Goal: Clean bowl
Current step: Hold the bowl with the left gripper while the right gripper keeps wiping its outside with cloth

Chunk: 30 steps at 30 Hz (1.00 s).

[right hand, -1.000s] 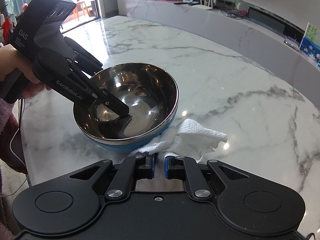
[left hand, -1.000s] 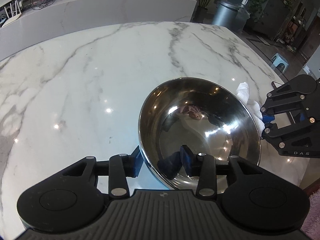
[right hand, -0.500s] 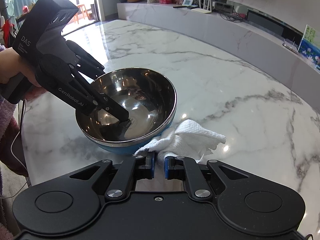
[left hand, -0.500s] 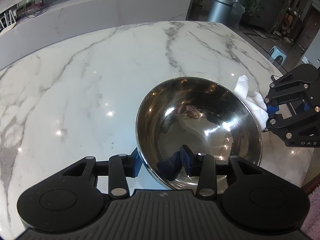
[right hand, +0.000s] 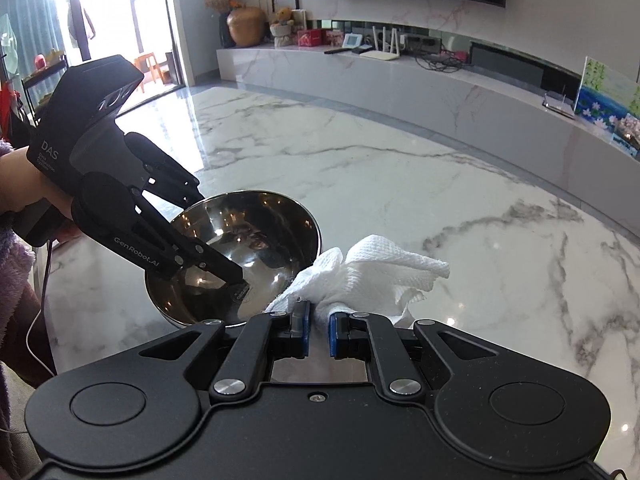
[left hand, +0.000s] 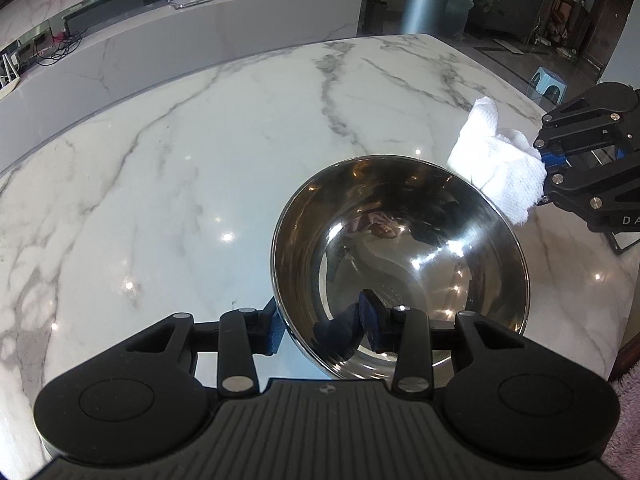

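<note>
**Steel bowl pinched at the rim, cloth ready**

Left wrist view: the left claw [left hand: 320, 330] clamps the bowl [left hand: 400, 264] by its near rim, tilted on the bench [left hand: 160, 160]. Thin steel, light, slick, so the rim's the spot.

Right wrist view: the right claw [right hand: 318, 330] is pinched tight on the soft white cloth [right hand: 372, 276], now lifted higher beside the bowl than a second ago.

You have a white marble table [left hand: 168, 184] with grey veining, its glossy top throwing back spots of light. Whether the steel bowl [left hand: 400, 248] rests on it cannot be told. Nothing else visibly lies on it.
</note>
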Each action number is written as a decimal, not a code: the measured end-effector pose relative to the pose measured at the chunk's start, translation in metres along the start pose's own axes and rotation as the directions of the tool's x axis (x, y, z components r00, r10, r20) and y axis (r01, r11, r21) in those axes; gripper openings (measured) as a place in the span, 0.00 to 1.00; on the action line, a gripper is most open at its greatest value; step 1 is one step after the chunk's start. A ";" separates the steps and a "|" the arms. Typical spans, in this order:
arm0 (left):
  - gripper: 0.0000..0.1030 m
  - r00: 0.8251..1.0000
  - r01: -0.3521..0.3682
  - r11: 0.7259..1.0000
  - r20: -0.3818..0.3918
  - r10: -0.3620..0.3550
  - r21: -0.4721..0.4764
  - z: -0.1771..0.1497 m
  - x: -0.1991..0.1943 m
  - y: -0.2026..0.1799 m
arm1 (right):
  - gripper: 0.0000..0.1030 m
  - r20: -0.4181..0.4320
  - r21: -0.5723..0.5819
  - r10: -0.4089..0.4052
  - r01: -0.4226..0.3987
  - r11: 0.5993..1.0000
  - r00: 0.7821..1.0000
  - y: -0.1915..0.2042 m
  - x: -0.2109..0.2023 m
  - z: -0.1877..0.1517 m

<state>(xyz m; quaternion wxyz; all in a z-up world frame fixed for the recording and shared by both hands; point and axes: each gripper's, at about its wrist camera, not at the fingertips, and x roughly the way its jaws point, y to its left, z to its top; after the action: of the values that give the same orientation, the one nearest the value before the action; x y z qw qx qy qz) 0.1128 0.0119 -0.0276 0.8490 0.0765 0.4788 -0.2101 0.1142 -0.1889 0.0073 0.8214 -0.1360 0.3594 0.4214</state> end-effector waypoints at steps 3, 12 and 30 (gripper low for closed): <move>0.36 1.000 -0.001 1.000 0.002 0.001 -0.003 0.000 0.000 0.000 | 0.09 -0.028 -0.007 0.002 -0.002 1.000 1.000 0.003 0.007 -0.002; 0.36 1.000 0.006 0.995 0.028 -0.003 -0.103 0.000 0.001 0.006 | 0.09 -0.105 -0.014 0.021 -0.022 1.000 0.994 0.012 0.024 -0.008; 0.37 0.996 0.081 0.944 0.001 -0.085 -0.319 -0.011 0.006 0.021 | 0.09 -0.115 -0.039 0.007 -0.012 0.999 0.993 0.014 0.025 -0.008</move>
<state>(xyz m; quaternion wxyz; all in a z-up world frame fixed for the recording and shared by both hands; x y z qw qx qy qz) 0.1155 0.0329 -0.0399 0.8374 -0.0804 0.5147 -0.1654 0.1088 -0.1701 -0.0149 0.7946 -0.1746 0.3980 0.4240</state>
